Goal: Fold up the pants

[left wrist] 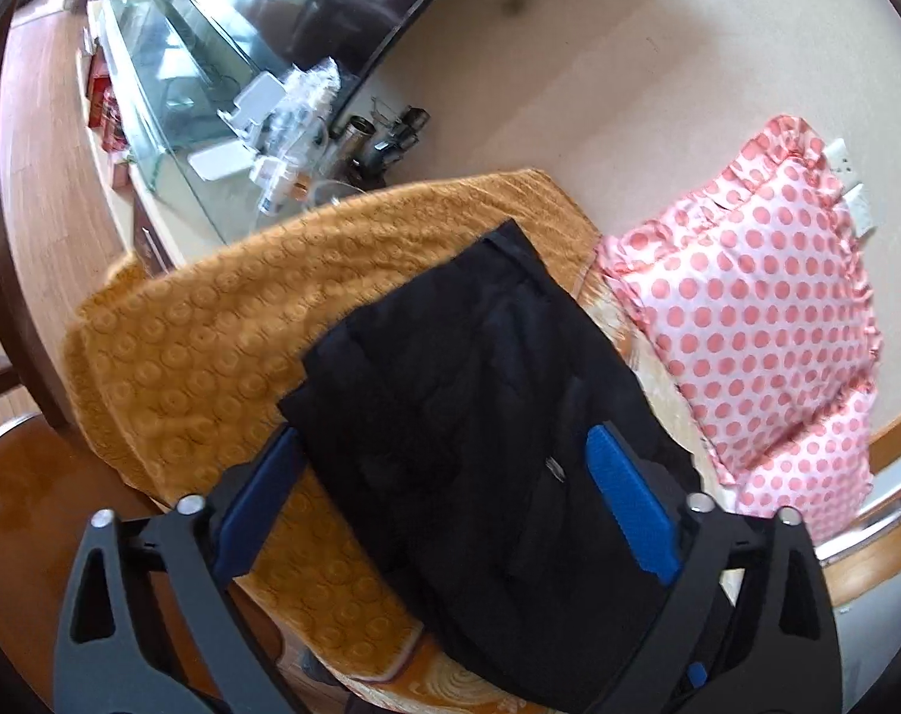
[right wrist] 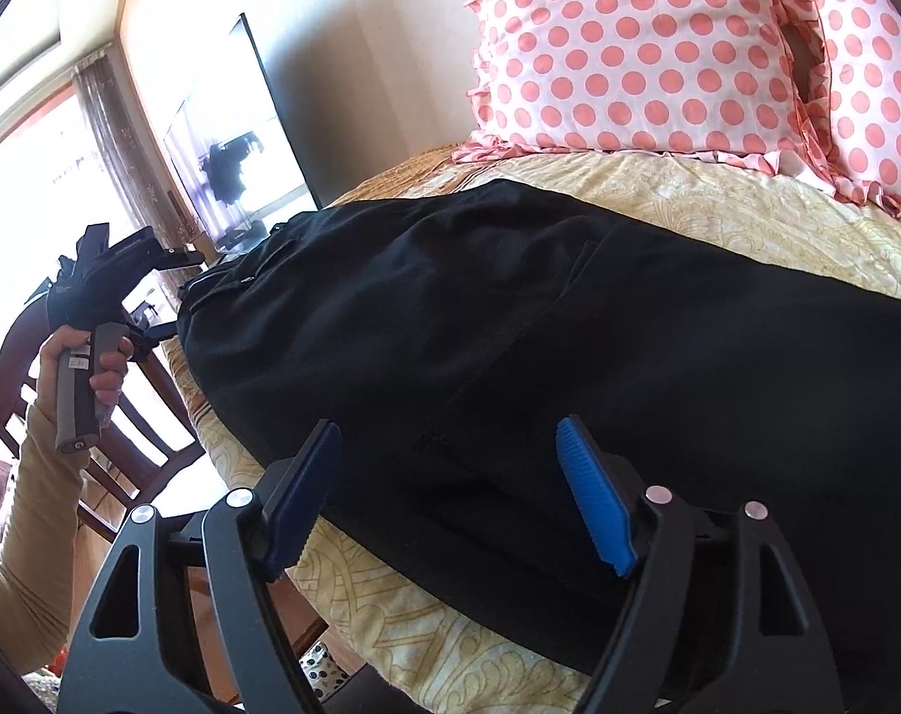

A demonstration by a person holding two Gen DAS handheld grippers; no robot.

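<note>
hovering with fingers spread wide, both the left tool (left wrist: 444, 458) and right tool (right wrist: 450, 446) hang over the black pants (right wrist: 509, 327)

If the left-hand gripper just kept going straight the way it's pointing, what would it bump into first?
Most likely the black pants. The left gripper is open, its blue fingers straddling the cloth lying on the orange blanket. Depth is hard to judge, so how soon is unclear.

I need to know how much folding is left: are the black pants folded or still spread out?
Folded at least once: the black pants lie as a compact, layered bundle on the bed. How many folds, cannot tell.
</note>
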